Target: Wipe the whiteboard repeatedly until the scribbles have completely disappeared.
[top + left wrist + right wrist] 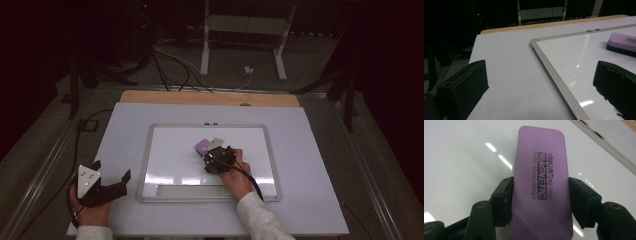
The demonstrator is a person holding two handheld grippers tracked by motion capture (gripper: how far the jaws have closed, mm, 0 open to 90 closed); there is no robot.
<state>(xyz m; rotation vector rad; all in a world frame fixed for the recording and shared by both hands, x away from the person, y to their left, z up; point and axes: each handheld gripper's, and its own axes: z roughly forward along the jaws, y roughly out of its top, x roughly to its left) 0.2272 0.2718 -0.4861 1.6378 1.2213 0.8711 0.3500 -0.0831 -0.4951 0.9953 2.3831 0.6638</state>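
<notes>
Eraser held on the whiteboard

Tongs in the person's right hand [220, 159] grip the purple eraser [541, 187], one jaw pressed to each long side, as the right gripper view shows; its printed face reads "MAGNETIC WHITE BOARD ERASER". In the high view the eraser [203, 146] lies flat on the whiteboard [165, 150], near the board's middle and toward eleven o'clock from the right hand. The left tongs [111, 181] sit at about eight o'clock from the board, on the white desk [125, 120] just beside the board's metal frame, their jaws spread wide with nothing between them. From the left gripper view the eraser [622, 43] shows at two o'clock, well apart from those jaws, with the frame's corner [533, 42] ahead.
</notes>
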